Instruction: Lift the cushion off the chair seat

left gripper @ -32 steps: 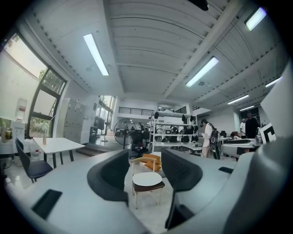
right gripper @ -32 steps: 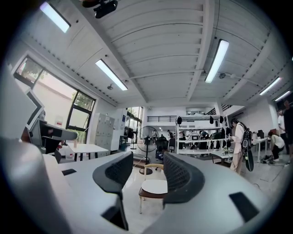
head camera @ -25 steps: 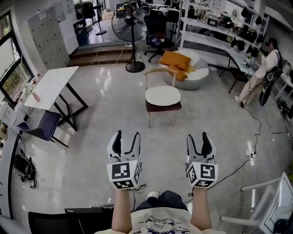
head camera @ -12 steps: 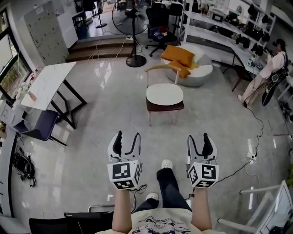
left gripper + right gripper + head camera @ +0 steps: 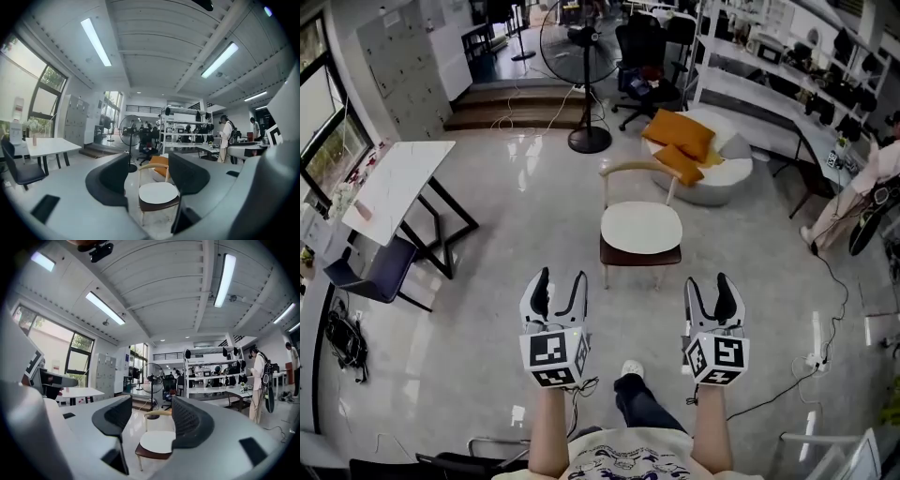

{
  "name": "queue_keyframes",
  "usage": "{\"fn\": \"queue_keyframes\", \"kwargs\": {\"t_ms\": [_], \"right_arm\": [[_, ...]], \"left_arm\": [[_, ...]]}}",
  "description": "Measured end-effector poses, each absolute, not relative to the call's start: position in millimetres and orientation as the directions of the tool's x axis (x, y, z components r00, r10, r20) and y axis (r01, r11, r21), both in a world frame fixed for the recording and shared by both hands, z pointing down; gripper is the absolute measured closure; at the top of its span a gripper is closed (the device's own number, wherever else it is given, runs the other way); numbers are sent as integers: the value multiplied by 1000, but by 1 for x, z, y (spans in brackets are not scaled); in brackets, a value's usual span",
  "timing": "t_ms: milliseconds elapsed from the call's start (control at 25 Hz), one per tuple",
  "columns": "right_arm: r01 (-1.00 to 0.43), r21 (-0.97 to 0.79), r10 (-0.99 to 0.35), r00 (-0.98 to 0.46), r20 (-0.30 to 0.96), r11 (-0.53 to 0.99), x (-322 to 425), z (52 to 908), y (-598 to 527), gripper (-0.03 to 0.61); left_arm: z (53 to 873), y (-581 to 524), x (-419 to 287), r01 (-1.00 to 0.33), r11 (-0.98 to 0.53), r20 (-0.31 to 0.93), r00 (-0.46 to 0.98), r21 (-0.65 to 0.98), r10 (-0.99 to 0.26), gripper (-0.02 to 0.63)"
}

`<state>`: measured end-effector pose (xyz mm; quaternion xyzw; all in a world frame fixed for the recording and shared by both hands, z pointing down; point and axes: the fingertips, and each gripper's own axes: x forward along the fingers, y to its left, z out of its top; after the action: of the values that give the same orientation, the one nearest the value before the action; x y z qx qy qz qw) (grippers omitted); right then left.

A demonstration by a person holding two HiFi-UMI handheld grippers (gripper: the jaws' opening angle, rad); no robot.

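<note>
**White cushion not yet reached: approach phase, both tools released**

1. Change of state. In the head view the chair (image 5: 633, 170) now sits lower in the frame and looks larger than it did a second ago. A shoe (image 5: 630, 369) has come forward between the forearms. Both grippers keep the same places in the frame as before. Judgement: the operator is walking toward the chair, and the lift has not begun.

2. Location of the work item. The cushion (image 5: 640, 227), a white round pad, lies flat on the dark seat. It is at 12 o'clock from the grippers, with bare floor between them and it. It is untouched.

3. Tool state. The left gripper (image 5: 561, 277) has its jaws spread and nothing between them. The right gripper (image 5: 707, 281) is likewise spread and empty. Neither touches anything.

4. View comparison.
- The head view alone shows the stretch of floor still to cross. It also shows the cushion's full round outline, the orange pillows (image 5: 680, 136) at 1 o'clock beyond the chair, and the white table (image 5: 398, 187) at 10 o'clock.
- The left gripper view shows the cushion side-on, as a thin pad on the seat, framed between the jaws. This edge profile is absent from the overhead picture.
- The right gripper view has its right jaw covering part of the cushion. The chair therefore sits less centrally there.

5. Next requirement (judgement). Close the remaining distance, then lower both tools to the cushion's rim.
</note>
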<state>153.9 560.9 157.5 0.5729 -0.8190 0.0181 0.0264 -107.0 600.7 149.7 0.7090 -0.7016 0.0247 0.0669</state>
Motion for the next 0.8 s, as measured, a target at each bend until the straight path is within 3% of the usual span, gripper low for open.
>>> {"fn": "queue_keyframes", "kwargs": {"t_ms": [280, 800], "right_arm": [[-926, 8, -925, -376, 53, 377, 182, 145, 411, 299], [-933, -64, -925, -360, 118, 355, 196, 186, 233, 299]], "left_arm": [[140, 464, -82, -997, 38, 125, -30, 63, -992, 350], [173, 293, -83, -997, 64, 202, -53, 52, -978, 350]]}}
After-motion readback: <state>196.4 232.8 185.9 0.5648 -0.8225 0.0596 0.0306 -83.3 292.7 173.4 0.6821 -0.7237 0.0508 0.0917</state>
